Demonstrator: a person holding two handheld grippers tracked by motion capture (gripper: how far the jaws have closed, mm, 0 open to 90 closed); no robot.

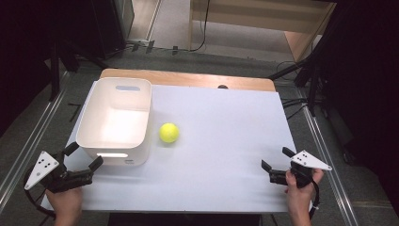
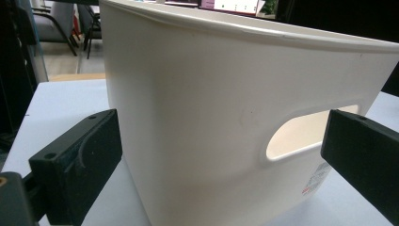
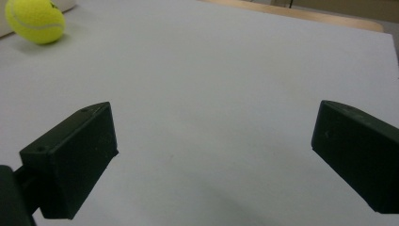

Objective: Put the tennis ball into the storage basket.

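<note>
Just ahead of the left gripper point(image 1: 83, 157) stands the bin point(image 1: 114, 141), near wall with its handle slot facing the jaws, likely lined up for steadying. Jaws wide open, straddling that wall's corner, touching nothing as far as I can tell. Right gripper point(image 1: 277, 159) sits low over bare worktop point(image 1: 226, 136), jaws wide open, empty. Ball point(image 1: 169, 133) lies well ahead-left of them, beside the bin.

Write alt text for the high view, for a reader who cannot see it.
A yellow-green tennis ball lies on a white table just right of an empty white plastic bin. The left gripper is open by the bin's near corner; the right gripper is open near the table's right edge.
</note>
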